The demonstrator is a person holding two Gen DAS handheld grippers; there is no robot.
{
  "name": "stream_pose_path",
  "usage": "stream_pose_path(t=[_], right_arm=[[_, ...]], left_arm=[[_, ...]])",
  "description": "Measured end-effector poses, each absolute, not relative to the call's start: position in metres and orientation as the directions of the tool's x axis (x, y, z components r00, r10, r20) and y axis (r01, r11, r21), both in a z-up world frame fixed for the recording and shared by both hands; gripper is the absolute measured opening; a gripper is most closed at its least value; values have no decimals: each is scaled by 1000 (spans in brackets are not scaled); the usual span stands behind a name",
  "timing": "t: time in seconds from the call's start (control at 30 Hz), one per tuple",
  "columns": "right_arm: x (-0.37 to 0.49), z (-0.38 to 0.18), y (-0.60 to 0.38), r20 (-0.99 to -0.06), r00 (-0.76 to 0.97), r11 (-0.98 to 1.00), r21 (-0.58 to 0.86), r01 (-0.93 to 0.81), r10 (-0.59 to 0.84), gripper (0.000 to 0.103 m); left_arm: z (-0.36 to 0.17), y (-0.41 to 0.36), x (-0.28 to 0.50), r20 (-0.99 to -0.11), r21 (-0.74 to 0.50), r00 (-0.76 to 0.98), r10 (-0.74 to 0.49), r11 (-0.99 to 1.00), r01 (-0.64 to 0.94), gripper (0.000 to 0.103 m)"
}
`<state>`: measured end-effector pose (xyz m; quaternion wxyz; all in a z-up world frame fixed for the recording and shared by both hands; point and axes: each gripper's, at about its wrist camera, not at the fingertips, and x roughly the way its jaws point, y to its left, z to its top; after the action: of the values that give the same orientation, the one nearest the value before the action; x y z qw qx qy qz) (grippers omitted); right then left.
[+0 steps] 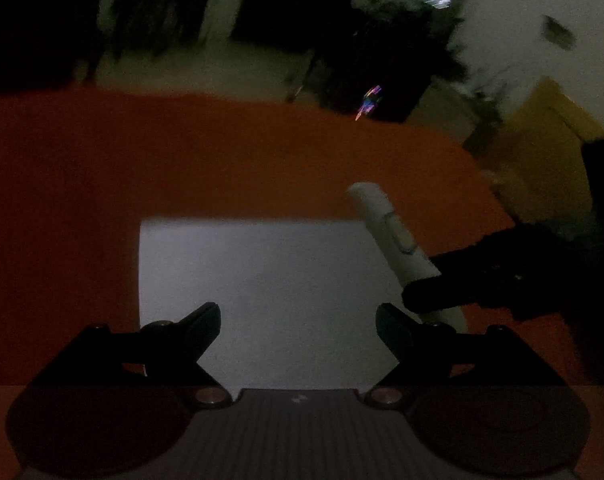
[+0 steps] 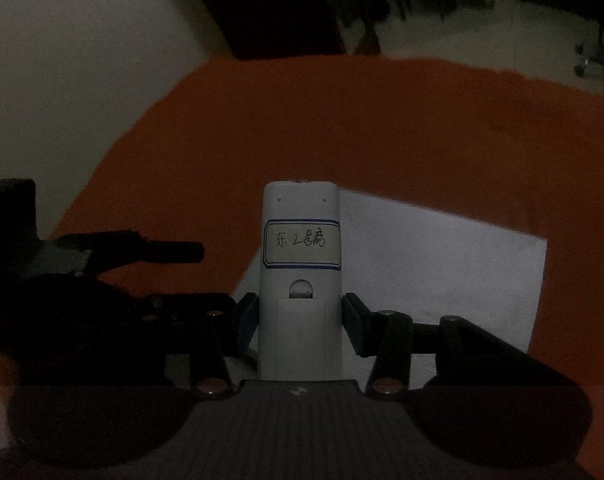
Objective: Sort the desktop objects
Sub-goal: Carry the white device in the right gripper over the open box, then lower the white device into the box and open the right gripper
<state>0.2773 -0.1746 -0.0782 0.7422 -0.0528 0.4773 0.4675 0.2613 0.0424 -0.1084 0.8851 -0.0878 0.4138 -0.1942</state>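
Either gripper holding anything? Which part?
Right gripper clamps the white plastic remote control across its lower body, at the battery cover. Left gripper is open, empty.

White remote (image 2: 300, 280) between right hand-held gripper (image 2: 300, 324) fingers, above white paper (image 2: 442, 272) on orange cloth (image 2: 342, 128).

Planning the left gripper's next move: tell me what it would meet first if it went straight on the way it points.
Probably the white sheet of paper on the orange tabletop. The open left gripper points over it with nothing between; the white remote in the right gripper lies off to the side. Height unclear.
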Motion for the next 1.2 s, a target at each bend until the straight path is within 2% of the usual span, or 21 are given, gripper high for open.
stream_pose_path(t=[0.2,0.5,0.63,0.73,0.87,1.2], right_arm=[[234,-44,-192,-700,122,514,383,-767,703,49],[194,-43,-218,-720,89,517,400,-757,688,49],[177,-69,-228,-768,32,544,423,-725,639,49],[168,-88,-230,-796,-40,536,443,-719,605,49],[158,-112,-227,-825,-70,520,416,-746,560,49],[117,-174,-191,-886,-201,430,389,-815,418,49]], left_arm=[[-80,34,223,-669,-317,595,-446,895,314,86],[-72,27,177,-671,-300,579,-464,883,360,88],[-81,28,160,-708,-296,550,-443,893,339,88],[-95,23,154,-784,-215,498,-370,915,341,89],[-110,29,143,-819,-172,479,-315,932,318,89],[-144,23,124,-868,-123,416,-272,928,351,89]])
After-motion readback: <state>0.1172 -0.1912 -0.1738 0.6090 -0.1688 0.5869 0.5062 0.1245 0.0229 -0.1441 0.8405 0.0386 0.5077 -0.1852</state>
